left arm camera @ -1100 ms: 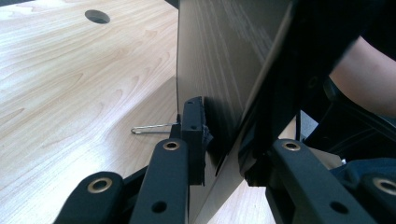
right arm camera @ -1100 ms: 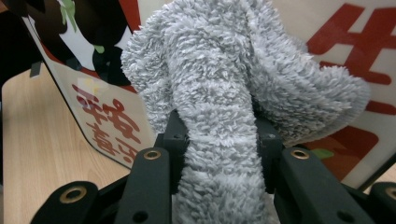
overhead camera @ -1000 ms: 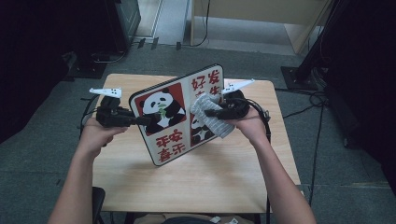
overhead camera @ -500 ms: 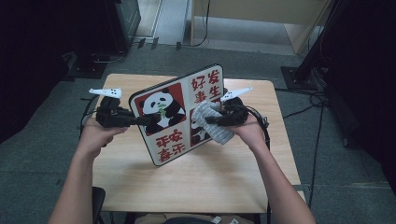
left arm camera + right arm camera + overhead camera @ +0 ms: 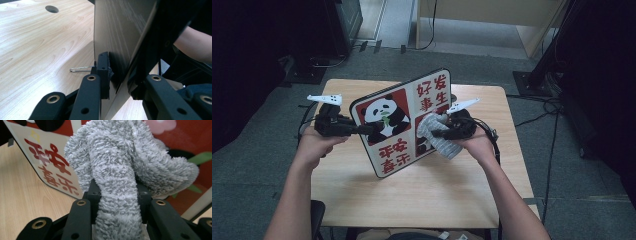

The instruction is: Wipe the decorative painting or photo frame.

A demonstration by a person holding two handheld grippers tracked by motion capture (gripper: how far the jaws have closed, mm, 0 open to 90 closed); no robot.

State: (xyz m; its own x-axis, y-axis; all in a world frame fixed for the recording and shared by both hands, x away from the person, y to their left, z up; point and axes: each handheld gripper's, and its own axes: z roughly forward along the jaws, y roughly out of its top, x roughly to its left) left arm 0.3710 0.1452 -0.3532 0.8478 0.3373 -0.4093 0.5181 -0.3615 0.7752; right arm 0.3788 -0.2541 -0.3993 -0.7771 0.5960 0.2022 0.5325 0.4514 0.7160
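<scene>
Both grippers are busy over the table. My left gripper has its jaws shut on the left edge of the board, one pad on the plain back, the other on the printed front, and the board stands tilted with its lower corner at the tabletop. My right gripper has its jaws closed on a grey cloth, which is bunched and pressed against the board's printed face, beside the red characters.
</scene>
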